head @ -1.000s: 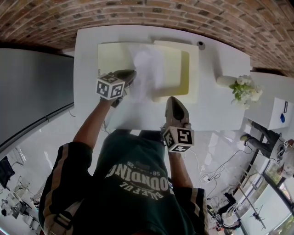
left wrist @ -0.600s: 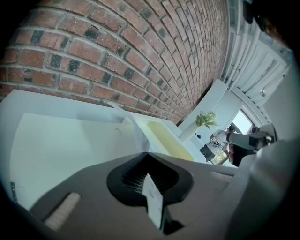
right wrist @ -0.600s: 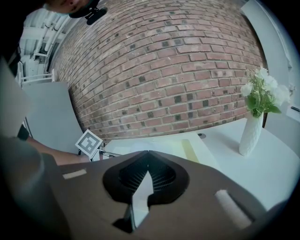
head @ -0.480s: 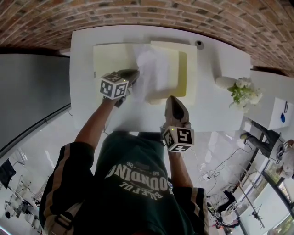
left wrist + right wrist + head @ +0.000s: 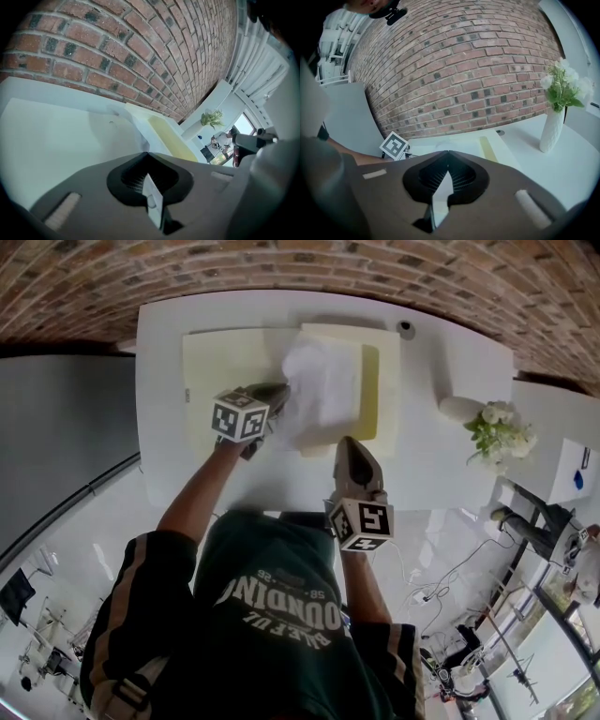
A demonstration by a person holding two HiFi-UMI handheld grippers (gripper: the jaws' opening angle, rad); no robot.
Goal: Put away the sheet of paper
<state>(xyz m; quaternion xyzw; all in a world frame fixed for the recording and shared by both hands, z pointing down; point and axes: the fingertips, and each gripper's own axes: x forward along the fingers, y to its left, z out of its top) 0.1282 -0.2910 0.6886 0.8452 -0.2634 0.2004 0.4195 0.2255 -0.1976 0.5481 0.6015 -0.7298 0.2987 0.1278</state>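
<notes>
While you hold, left gripper (image 5: pixel 275 395): jaws pinch sheet of paper (image 5: pixel 323 395) over open box (image 5: pixel 384 381), likely for stowing.
Right gripper (image 5: pixel 352 444): jaws pressed together, empty.

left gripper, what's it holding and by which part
The left gripper pinches the sheet of paper by its left edge in the head view.

Head downward; gripper views face wall (image 5: pixel 464 70).

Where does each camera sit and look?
Head view: on the person's head, looking down at the white table; arms, left gripper, right gripper show.
Left gripper view: on that gripper, facing the brick wall; its shut jaws show.
Right gripper view: on that gripper, facing the wall; jaws, left arm show.
Shared: both gripper views see the flowers.
</notes>
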